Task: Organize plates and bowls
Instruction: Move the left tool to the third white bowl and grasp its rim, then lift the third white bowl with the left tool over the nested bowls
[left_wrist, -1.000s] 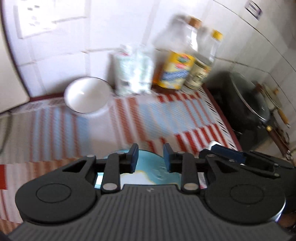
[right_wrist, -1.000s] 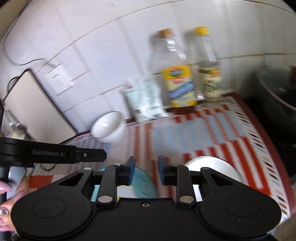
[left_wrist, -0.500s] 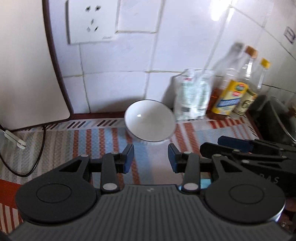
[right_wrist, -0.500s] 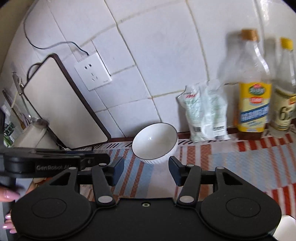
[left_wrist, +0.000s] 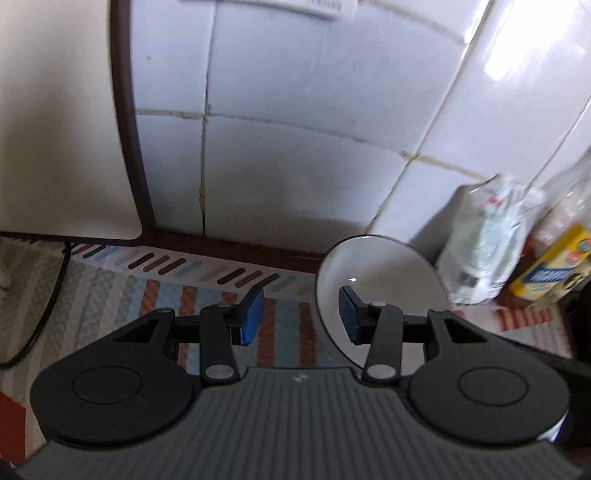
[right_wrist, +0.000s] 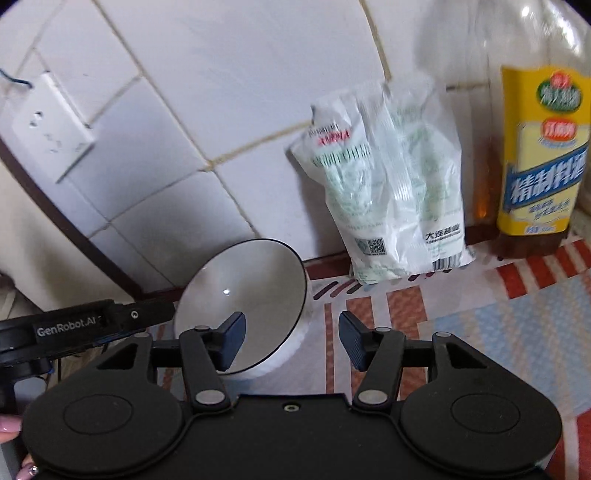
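Over bowl (right_wrist: 243, 295): both grippers tilted down, jaws opening.

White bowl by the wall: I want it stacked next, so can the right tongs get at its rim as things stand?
Probably yes. The right tongs are opening, with the white bowl's near rim already between the pads, untouched; nothing blocks them.

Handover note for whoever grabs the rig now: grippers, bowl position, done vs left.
Left gripper: jaws opening, nothing pressed between the pads; it straddles the left rim of the white bowl.
Right gripper: jaws opening, straddling the bowl's right rim, no grip.
Bowl sits on the striped mat near the tiled wall, beside the white packet and the yellow-label bottle.
Done: nothing visible.
Left: grasp the bowl and put it away.
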